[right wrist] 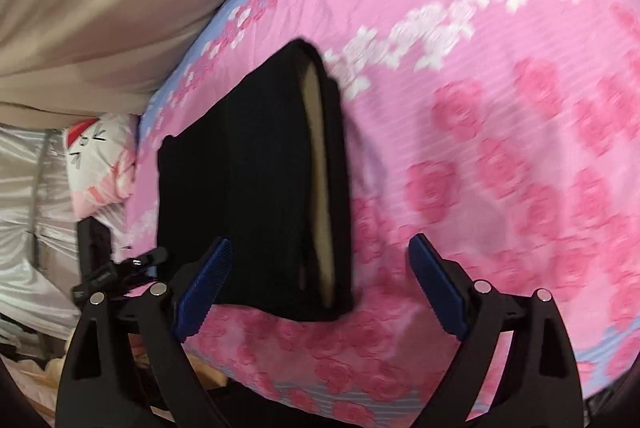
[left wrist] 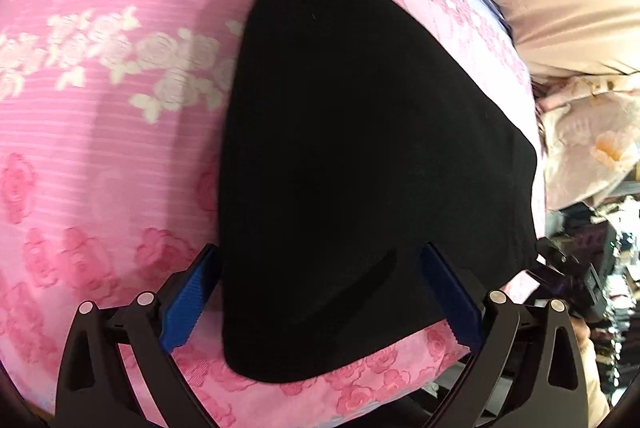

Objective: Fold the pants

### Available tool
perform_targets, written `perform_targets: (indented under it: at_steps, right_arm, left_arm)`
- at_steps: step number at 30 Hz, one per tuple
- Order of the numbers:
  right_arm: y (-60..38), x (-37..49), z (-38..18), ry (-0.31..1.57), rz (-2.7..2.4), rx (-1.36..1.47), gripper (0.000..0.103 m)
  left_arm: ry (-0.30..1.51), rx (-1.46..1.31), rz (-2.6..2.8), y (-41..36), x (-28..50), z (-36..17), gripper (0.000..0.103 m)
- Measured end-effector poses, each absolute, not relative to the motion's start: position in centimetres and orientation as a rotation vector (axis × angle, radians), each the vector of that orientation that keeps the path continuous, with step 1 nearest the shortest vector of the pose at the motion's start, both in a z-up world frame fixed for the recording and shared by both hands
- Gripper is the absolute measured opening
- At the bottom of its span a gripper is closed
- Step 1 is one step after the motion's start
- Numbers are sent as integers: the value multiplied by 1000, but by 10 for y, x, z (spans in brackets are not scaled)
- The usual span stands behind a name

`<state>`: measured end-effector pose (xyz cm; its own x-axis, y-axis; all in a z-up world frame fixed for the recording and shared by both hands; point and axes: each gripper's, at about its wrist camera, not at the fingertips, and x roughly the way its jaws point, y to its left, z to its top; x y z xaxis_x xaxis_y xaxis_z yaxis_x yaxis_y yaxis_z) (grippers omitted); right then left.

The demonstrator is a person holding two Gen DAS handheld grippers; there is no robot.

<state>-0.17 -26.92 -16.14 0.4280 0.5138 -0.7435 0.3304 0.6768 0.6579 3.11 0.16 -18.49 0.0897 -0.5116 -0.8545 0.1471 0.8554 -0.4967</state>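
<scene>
The black pants point(left wrist: 360, 148) lie folded into a compact stack on a pink rose-patterned bedspread point(left wrist: 100, 148). In the right wrist view the pants point(right wrist: 248, 196) show stacked layers with a beige lining along their right edge. My left gripper point(left wrist: 320, 292) is open, its blue pads either side of the near end of the pants, holding nothing. My right gripper point(right wrist: 320, 284) is open and empty, just in front of the stack's near edge. The other gripper shows at the right edge of the left wrist view point(left wrist: 568, 268) and at the left of the right wrist view point(right wrist: 116, 272).
The bedspread point(right wrist: 500, 148) covers the bed, whose near edge drops off below the grippers. A beige headboard or wall point(right wrist: 100, 8) and a white printed pillow point(right wrist: 100, 164) lie beyond the pants. Clutter point(left wrist: 600, 248) sits off the bed's side.
</scene>
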Motion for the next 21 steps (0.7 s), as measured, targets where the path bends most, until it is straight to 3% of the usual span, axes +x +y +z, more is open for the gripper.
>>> perform_targets:
  at_steps: [3,16,17,18,19,21]
  right_arm:
    - [-258,5,-173,1188,188,896,82]
    - [-254,10,-183,1049,303,1021,82]
    - [-250,12,-181,1045,326,1015,79]
    - [-245,15,-180,1047,359,1005,69]
    - [-242,16,-177,1045,370,984,69]
    - [-235,21,-177,1073,357,928,68]
  left_arm:
    - [1381,-313,-532,-1,38,-183,97]
    - [1259,-474,-701,28,46,-188,97]
    - [1249,-467,-712,26,45,-187,97]
    - [1243,-456,-737,23,45,-186,97]
    - [1245,-445,-768,16,44,-185,91]
    - [1235,-367,-797,2,39,-181,90]
